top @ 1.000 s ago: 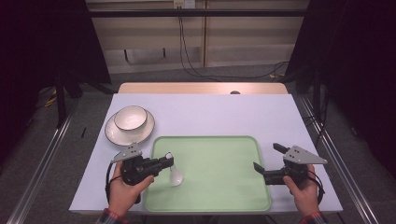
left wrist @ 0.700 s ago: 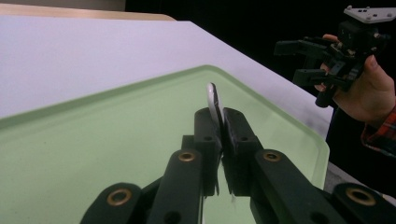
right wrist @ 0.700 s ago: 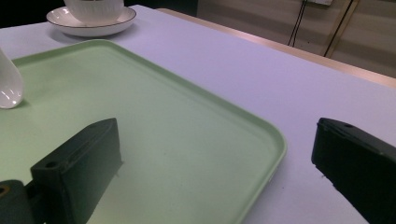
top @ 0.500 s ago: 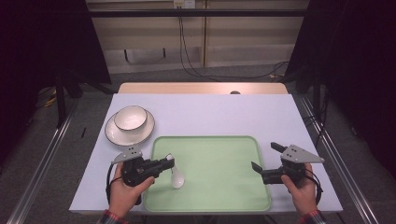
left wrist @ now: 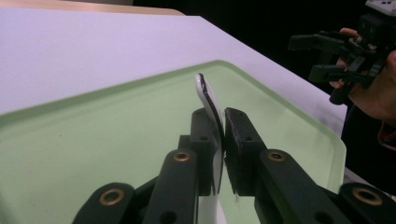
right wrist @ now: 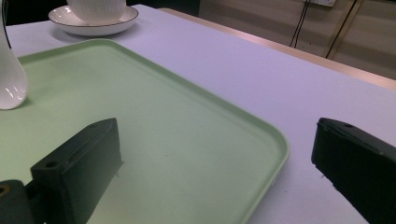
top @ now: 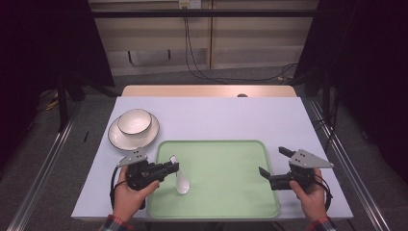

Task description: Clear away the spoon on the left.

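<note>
One white ceramic spoon (top: 181, 180) now rests its bowl on the green plastic tray (top: 226, 192), at the nine o'clock side. Left claw (top: 172, 166) is clamped on its handle, loosening slightly. Right claw (top: 273, 167) waits apart at three o'clock. Letting go looks near.

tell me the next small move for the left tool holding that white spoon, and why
Probably lift the spoon a little off the green tray. The left tool is shut on the spoon's handle, while its bowl end rests on the tray. The bowl on its plate stands apart on the table, so the spoon must clear the tray's rim to go anywhere.
</note>
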A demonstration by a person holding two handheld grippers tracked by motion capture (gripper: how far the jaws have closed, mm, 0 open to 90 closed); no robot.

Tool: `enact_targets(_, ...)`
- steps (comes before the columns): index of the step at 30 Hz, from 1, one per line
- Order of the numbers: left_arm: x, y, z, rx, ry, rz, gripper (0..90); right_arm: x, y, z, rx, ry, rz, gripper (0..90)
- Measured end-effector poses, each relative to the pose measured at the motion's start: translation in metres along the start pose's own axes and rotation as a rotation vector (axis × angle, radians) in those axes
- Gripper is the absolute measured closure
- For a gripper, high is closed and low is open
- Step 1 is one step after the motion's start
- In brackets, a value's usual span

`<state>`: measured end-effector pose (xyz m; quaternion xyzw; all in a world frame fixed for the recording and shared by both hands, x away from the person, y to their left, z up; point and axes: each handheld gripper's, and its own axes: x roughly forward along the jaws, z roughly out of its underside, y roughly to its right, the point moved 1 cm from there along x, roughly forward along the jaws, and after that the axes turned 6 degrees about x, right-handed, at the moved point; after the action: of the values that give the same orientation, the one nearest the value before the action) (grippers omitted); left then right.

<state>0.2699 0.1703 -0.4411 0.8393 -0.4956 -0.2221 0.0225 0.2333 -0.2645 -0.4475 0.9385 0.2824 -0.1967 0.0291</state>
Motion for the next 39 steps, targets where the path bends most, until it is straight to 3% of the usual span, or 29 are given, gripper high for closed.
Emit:
enact_targets(25, 0.007, -0.008, 0.004, 0.041, -0.033, -0.071, 75.4, -0.001, -0.001, 0.001, -0.012, -0.007, -0.005, 0.9)
enact_targets(39, 0.016, -0.01, 0.004, 0.07, -0.046, -0.073, 72.7, -0.004, -0.001, 0.003, -0.007, -0.01, -0.007, 0.9)
